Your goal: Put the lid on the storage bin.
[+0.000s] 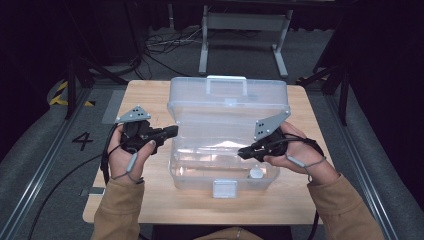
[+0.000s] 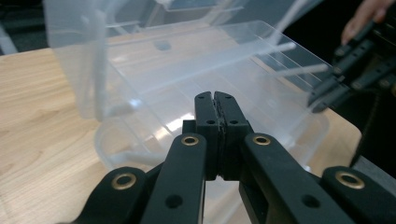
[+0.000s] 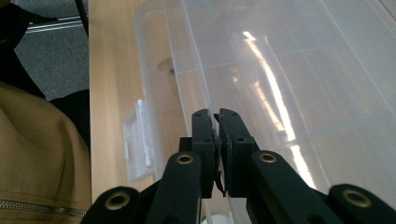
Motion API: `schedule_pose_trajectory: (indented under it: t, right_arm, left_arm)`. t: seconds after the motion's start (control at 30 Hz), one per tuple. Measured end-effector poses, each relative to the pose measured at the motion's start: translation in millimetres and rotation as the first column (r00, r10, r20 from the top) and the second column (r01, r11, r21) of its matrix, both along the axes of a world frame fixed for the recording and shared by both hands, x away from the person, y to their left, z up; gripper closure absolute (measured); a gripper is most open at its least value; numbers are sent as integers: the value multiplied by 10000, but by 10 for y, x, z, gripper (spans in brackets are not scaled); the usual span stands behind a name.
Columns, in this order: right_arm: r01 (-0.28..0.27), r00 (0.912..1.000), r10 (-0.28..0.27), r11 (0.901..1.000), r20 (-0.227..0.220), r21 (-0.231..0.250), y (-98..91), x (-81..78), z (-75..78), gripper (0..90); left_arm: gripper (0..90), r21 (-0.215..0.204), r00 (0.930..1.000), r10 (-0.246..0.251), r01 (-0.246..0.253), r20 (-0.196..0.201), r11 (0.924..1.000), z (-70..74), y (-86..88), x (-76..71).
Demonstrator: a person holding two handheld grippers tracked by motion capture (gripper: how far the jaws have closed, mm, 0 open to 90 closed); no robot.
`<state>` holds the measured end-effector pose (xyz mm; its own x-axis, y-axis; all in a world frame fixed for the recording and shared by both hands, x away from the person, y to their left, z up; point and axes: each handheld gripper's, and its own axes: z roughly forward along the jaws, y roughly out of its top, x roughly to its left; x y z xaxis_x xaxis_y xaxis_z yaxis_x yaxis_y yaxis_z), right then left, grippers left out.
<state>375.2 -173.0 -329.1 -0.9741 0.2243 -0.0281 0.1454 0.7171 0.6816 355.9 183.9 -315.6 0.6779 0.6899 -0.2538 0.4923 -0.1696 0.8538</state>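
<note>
Clear plastic box point(image 1: 225, 145) sits mid-table point(image 1: 150, 95), lid point(image 1: 227, 97) standing open at the far side, latch point(image 1: 224, 188) on the near wall. Small white round item point(image 1: 256, 173) lies inside, near-right corner of box. Left gripper point(image 1: 172, 131) just outside box's left wall, jaws fully together w/ nothing between. Right gripper point(image 1: 242, 153) over box's right half, jaws pressed together, empty.

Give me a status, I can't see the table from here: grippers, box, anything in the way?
Left gripper shut, empty, beside the clear plastic box. Right gripper shut over the box's open interior. Lid up. Small white object inside; nothing blocking.
</note>
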Motion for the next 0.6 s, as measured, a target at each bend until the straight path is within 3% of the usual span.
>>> schedule_pose_trajectory:
  t: [0.13, 0.2, 0.27, 0.6]
  right_arm:
    - [8, 10000, -9, 10000, -71, -98, 8, -54, -51, 850]
    - [-10, 9999, 7, 9999, -159, -160, 16, -85, -82, 849]
    - [-20, 10000, 19, 9999, -81, -140, 16, -98, -92, 846]
    - [260, 9997, -259, 9988, -30, 416, -65, -155, -70, 787]
  left_arm:
    - [897, -188, 9988, 350, -344, 346, 9992, 14, 50, 6]
    - [898, -124, 9997, 226, -225, 131, 9997, 29, 79, -1]
    - [898, -230, 9996, 218, -214, 190, 9995, 27, 87, -8]
    - [898, 116, 9999, -21, 20, 142, 9999, 44, 68, -23]
